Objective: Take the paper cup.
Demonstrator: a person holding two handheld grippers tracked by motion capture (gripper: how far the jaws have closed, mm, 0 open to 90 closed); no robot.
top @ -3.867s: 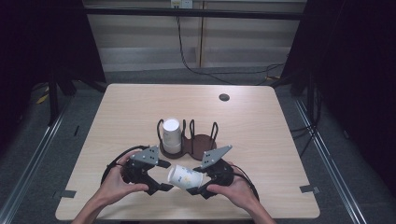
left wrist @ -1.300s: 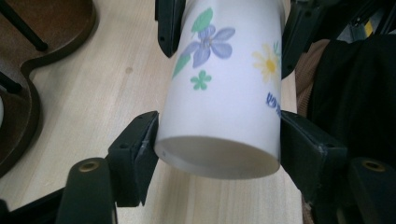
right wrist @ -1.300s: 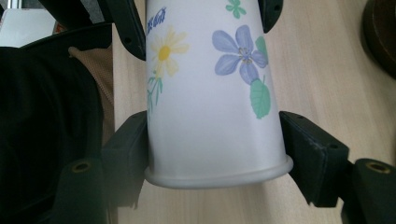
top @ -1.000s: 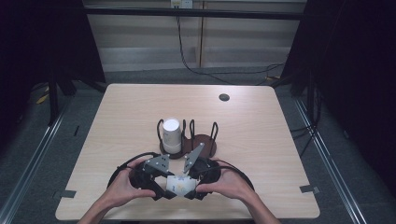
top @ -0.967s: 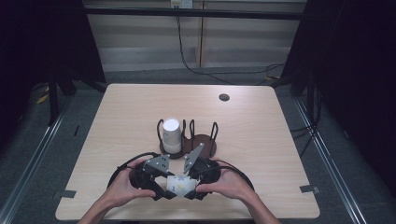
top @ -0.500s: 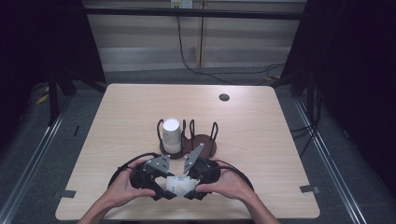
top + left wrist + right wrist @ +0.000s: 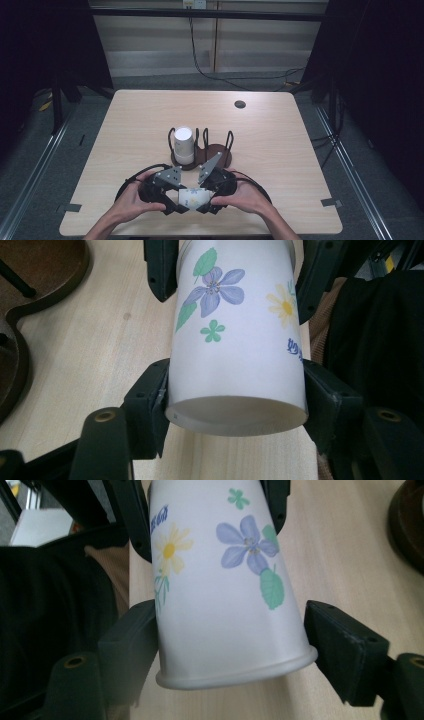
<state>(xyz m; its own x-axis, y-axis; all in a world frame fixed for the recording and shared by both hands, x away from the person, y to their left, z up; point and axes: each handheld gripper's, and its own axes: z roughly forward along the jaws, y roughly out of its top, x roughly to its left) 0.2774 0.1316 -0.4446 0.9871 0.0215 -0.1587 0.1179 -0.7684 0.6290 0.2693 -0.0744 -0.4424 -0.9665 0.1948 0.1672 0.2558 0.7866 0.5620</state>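
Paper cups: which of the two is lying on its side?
The flowered cup between the left gripper and right gripper, near the table's front edge. The plain white cup stands upright in the rack.

Your two black grippers (image 7: 170, 200) (image 7: 212, 192) carry grey three-cornered plates (image 7: 170, 176), screwed jaws and looping black cables (image 7: 135, 172).

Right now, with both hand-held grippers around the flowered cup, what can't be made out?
- Flowered cup, high view: most of it hidden by the two hand-held grippers and hands.
- Its blue printed text, left gripper view: cut off where the cup's side curves away.
- Dark round spot near the table's far edge, high view: too small to identify.
- Brown holder base, left gripper view: cut off by the picture edge.
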